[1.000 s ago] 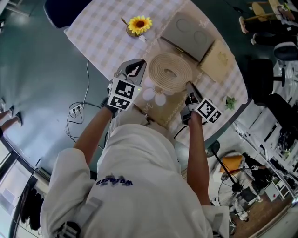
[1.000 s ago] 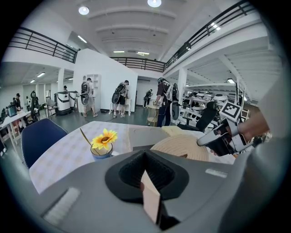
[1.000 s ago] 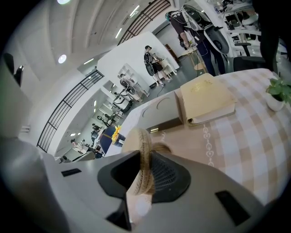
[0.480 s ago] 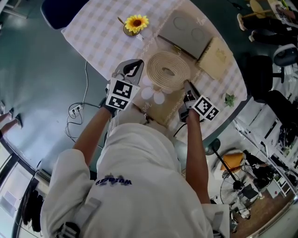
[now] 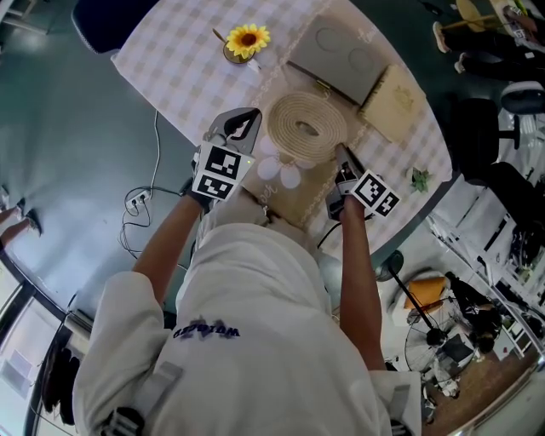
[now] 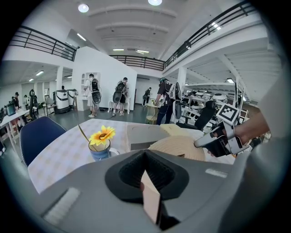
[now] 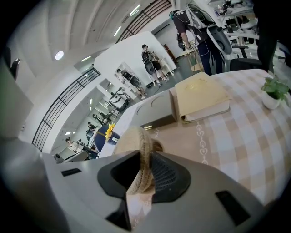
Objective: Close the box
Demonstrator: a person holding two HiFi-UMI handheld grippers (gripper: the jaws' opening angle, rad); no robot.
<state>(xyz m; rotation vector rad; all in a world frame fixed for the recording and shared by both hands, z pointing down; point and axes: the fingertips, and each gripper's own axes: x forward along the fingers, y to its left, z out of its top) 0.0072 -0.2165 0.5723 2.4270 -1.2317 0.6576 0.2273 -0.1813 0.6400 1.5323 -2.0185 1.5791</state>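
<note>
The person works 2 grippers over 1 oval table (image 5: pixel 179 60) covered in a checked cloth, and the box sits between them. It is 1 round woven box (image 5: pixel 306 128), showing from above as a coiled straw disc with a small oval ring at its middle, and it rests on a tan runner (image 7: pixel 213 132) stitched with white hearts.

The right gripper (image 5: pixel 344 157) comes at the box from the near right edge of the table. Its 2 jaws pinch the woven rim, which stands edge-on between them in the right gripper view.

The left gripper (image 5: pixel 244 126) is at the box's near left side. Its jaws are pressed together on 1 thin pale flap (image 6: pixel 151 200), which stands upright between them; I cannot tell what the flap belongs to. 2 white rounded shapes (image 5: pixel 281 174) lie just beside that gripper, at the near edge of the woven disc.

Beyond the box lies 1 flat grey case (image 5: pixel 336 53) with 2 circles pressed into its top, and touching its right side is 1 beige binder (image 5: pixel 393 100). There is 1 sunflower (image 5: pixel 248 37) in 1 blue cup (image 6: pixel 99 152) towards the far left of the table, and 1 small potted plant (image 5: pixel 419 180) at the right edge. 1 blue chair (image 5: pixel 106 17) stands at the table's far left end.
</note>
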